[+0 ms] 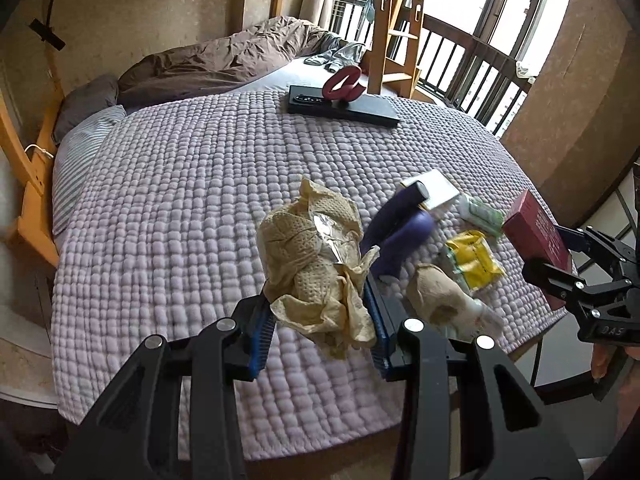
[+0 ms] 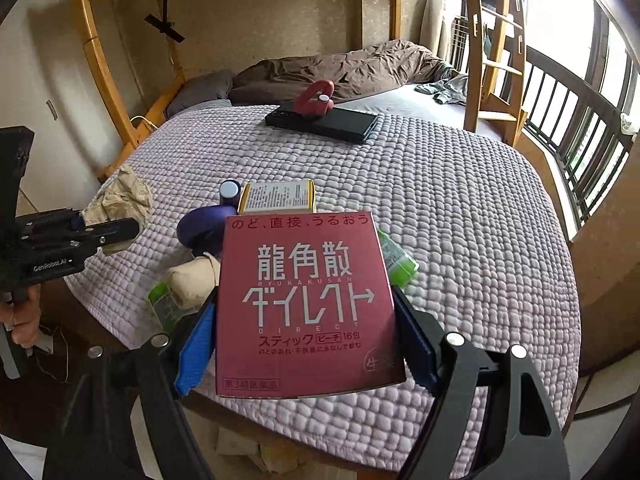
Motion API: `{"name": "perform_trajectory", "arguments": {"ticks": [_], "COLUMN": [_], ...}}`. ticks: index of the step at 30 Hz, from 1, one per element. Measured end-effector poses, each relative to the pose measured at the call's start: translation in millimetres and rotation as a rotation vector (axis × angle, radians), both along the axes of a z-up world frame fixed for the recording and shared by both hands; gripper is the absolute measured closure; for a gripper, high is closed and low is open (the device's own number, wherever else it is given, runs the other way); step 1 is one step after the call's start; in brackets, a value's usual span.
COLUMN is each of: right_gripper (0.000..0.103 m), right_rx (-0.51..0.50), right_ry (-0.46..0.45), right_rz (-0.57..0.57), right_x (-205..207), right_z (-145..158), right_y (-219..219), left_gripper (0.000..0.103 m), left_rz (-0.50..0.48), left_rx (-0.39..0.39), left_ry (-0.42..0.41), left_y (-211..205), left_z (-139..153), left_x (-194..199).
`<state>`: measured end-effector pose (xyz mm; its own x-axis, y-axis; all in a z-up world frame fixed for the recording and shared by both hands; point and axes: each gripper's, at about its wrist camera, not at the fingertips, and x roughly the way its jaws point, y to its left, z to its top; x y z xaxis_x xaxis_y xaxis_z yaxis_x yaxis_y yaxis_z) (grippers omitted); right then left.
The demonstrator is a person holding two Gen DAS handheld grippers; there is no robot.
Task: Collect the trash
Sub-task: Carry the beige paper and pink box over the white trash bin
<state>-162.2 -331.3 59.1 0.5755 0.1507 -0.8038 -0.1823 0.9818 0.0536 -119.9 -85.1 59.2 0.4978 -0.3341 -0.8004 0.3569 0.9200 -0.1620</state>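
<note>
Near the front edge of the quilted bed [image 1: 180, 200]: left gripper [image 1: 320, 328] clenched on a wad of crumpled brown paper [image 1: 316, 264], held just above the quilt. At far right in that view, right gripper [image 2: 304, 344] clamped on a red medicine box [image 2: 308, 304], lifted off the bed. Lying between them on the quilt: purple object [image 1: 396, 232], yellow packet [image 1: 474, 258], green-and-white wrapper [image 1: 482, 212], small brown paper lump [image 1: 438, 292], small white box [image 1: 434, 190]. Farther back, black flat box [image 1: 344, 108] with a dark red ring-shaped item [image 1: 346, 86] on top.
</note>
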Motion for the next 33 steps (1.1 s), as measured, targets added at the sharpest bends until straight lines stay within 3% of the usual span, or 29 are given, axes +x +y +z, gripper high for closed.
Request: {"name": "perform_trajectory", "arguments": {"ticks": [33], "right_gripper": [0.025], "right_rx": [-0.021], "right_ry": [0.014], "right_rz": [0.028], "right_x": [-82], "right_z": [12], "right_y": [-9], "left_gripper": [0.061], "left_rz": [-0.063], "left_rx": [-0.003], "left_ry": [0.026], "left_y": [-35], "left_z": [-6], "left_x": [-108]}}
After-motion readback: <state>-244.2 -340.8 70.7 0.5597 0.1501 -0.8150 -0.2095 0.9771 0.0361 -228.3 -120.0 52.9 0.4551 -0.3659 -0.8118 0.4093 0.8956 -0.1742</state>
